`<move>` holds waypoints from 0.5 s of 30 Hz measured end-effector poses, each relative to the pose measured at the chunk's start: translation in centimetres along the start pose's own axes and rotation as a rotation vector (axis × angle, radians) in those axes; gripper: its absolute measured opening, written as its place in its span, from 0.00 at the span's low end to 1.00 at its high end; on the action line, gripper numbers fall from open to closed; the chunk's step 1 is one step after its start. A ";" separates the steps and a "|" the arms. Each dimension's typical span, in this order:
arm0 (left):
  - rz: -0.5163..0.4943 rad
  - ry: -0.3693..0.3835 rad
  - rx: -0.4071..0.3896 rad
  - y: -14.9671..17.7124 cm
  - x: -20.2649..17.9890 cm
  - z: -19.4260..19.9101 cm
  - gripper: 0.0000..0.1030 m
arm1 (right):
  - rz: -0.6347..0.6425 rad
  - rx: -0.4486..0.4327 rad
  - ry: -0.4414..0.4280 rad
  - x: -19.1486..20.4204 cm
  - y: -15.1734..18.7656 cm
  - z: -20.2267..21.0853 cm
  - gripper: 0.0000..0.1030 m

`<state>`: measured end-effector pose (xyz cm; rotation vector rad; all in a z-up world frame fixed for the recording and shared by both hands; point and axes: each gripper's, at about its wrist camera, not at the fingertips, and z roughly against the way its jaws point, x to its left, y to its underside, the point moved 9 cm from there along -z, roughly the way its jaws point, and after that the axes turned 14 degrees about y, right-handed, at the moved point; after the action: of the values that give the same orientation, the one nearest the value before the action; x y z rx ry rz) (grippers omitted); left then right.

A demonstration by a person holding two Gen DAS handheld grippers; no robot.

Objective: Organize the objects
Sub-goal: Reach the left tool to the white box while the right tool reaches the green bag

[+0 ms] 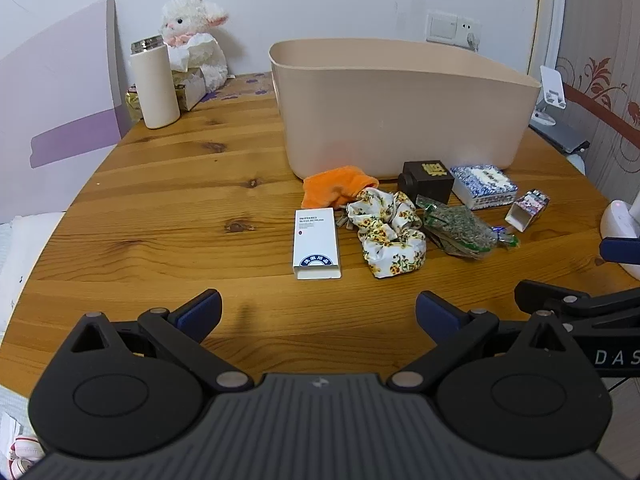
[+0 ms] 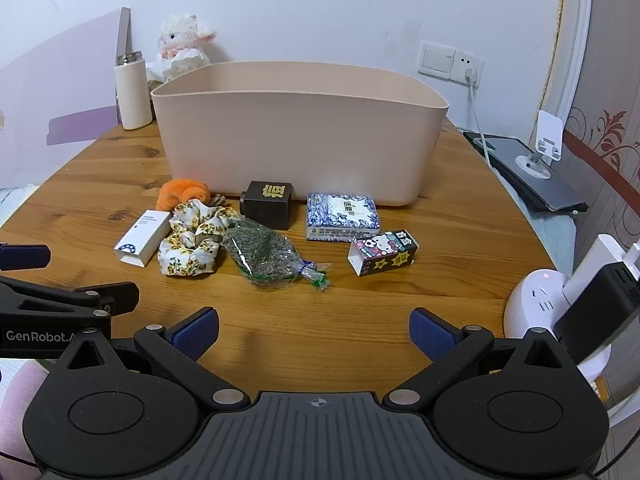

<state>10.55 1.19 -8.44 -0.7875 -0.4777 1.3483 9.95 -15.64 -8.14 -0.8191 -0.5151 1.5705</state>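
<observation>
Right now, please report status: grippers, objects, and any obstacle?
Left gripper open, right gripper open, both empty. Small items, including white rectangular box and floral fabric scrunchie, on wooden table before beige plastic bin. Nothing blocking.

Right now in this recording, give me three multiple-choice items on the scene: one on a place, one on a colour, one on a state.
1. Where is the dark cube box?
A. inside the bin
B. on the table in front of the beige bin
C. beside the bottle

2. What colour is the cloth next to the floral scrunchie?
A. orange
B. green
C. blue

3. How is the left hand-held gripper?
A. shut on the white box
B. open, holding nothing
C. shut on the scrunchie

Key: B, the cube sits on wood at the bin's front wall; A, the cloth is plainly orange; B, its jaws stand wide apart over bare table.
</observation>
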 end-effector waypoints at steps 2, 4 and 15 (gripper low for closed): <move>-0.001 0.001 0.012 0.1 0.2 -0.6 1.00 | 0.010 0.006 0.004 0.2 0.0 -0.5 1.00; 0.004 0.007 0.020 0.1 0.4 -1.1 1.00 | 0.014 0.010 0.009 0.3 0.0 -1.1 1.00; 0.024 0.019 0.055 -0.6 1.9 -3.8 1.00 | 0.044 0.039 0.044 0.7 -0.5 -4.3 1.00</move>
<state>14.01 2.12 -10.81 -0.7622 -0.4151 1.3699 13.47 -15.44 -10.76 -0.8391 -0.4358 1.5946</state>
